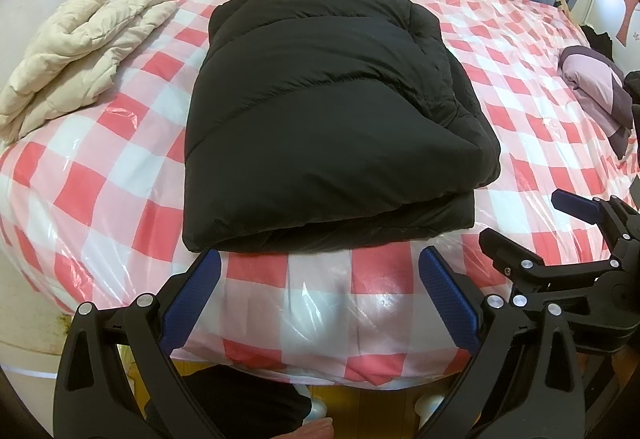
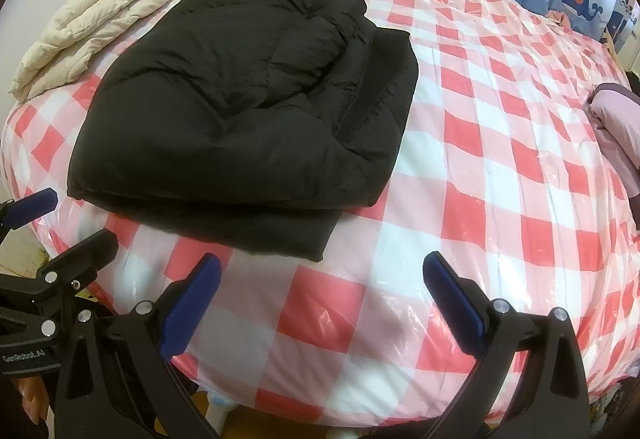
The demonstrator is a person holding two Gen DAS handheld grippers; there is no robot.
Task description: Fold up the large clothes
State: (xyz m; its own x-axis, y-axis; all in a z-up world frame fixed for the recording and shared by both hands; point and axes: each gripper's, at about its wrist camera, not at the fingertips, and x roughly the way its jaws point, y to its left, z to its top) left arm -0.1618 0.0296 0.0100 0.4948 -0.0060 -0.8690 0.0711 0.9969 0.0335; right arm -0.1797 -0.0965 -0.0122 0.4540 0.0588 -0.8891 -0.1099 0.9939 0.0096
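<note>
While both grippers hover empty with fingers spread, the folded black jacket [image 1: 332,119] lies on the checked bed [image 1: 132,179], long axis running away, straight ahead of the left gripper [image 1: 320,279] and up-left of the right gripper [image 2: 322,287].

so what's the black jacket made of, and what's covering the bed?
Black jacket: looks like matte synthetic shell with puffy filling, judging by the quilted horizontal channels and thick folded edge; the filling itself isn't visible. Bed cover: red-and-white checked sheet that looks like thin glossy plastic film, given the shiny highlights and crinkles.
</note>
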